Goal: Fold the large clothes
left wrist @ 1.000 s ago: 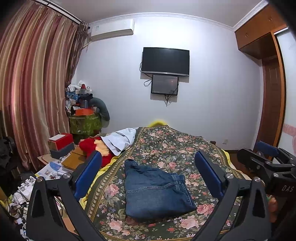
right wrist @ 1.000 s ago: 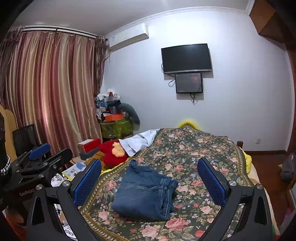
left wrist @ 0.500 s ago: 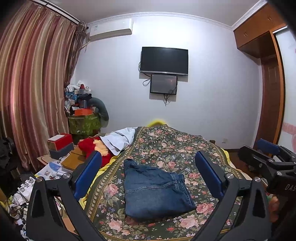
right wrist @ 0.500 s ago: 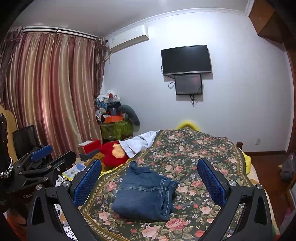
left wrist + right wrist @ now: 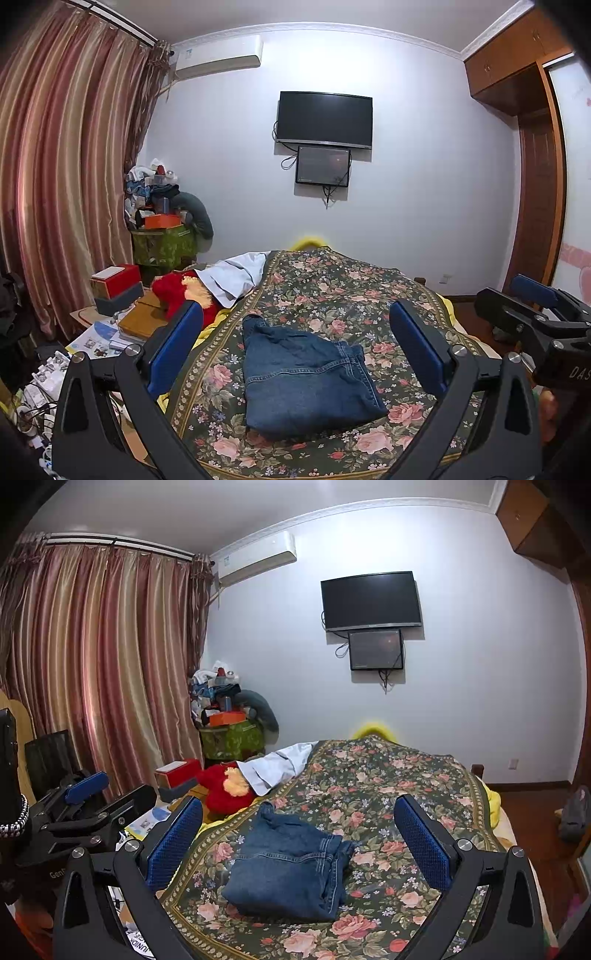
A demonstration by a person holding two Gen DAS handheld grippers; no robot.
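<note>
Folded jeans (image 5: 306, 373) lay lower centre of frame on floral bedspread (image 5: 354, 295). Left hand-held gripper (image 5: 295, 347) and right hand-held gripper (image 5: 299, 834) gaped wide, empty, above bed. Denim likely heavy, soft, thick; pinch stacked hem edges.

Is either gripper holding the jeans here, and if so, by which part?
Nothing is held. The left gripper and right gripper are both open, above the folded jeans, which lie free on the floral bedspread.
</note>
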